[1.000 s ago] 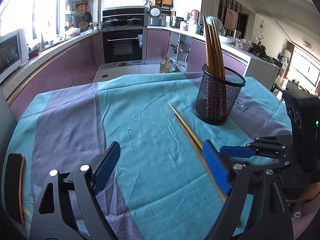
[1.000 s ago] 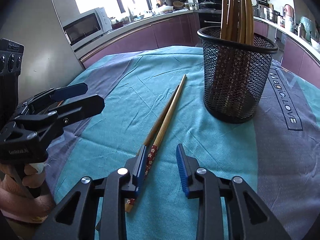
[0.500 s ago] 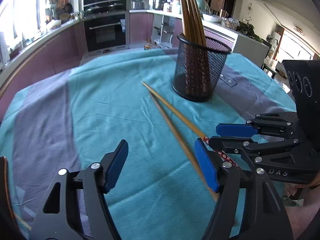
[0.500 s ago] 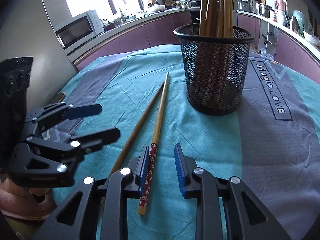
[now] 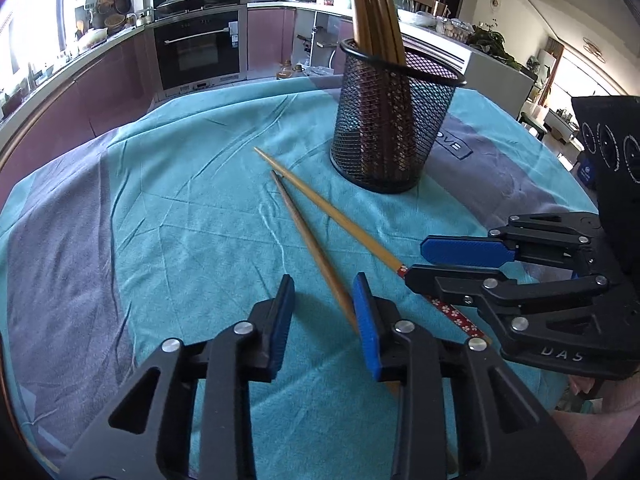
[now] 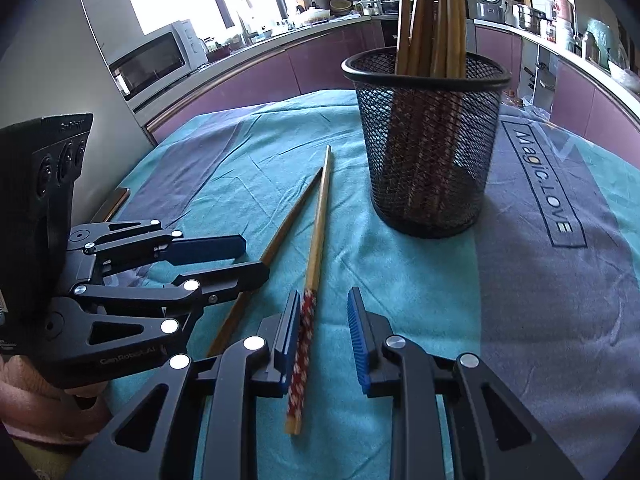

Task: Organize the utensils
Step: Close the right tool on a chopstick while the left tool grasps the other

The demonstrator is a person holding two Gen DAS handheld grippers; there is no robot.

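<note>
Two chopsticks lie on the teal tablecloth. The plain brown chopstick (image 5: 312, 248) (image 6: 280, 236) runs toward my left gripper (image 5: 324, 312), which is open with the stick's near end just inside its right finger. The red-patterned chopstick (image 5: 360, 236) (image 6: 314, 248) lies between the fingers of my right gripper (image 6: 324, 332), open, close to its left finger. A black mesh holder (image 5: 394, 124) (image 6: 430, 148) with several chopsticks stands upright behind them. The left gripper also shows in the right wrist view (image 6: 244, 256), the right gripper in the left wrist view (image 5: 424, 260).
The round table's cloth (image 5: 160, 208) has teal and grey bands. A dark phone-like object (image 6: 114, 204) lies at the table's left edge. Kitchen counters, an oven (image 5: 196, 52) and a microwave (image 6: 152, 60) stand beyond the table.
Both grippers have moved forward and lower toward the chopsticks. The left gripper's fingers have narrowed around the brown chopstick's end; the patterned chopstick now lies between the right fingers.
</note>
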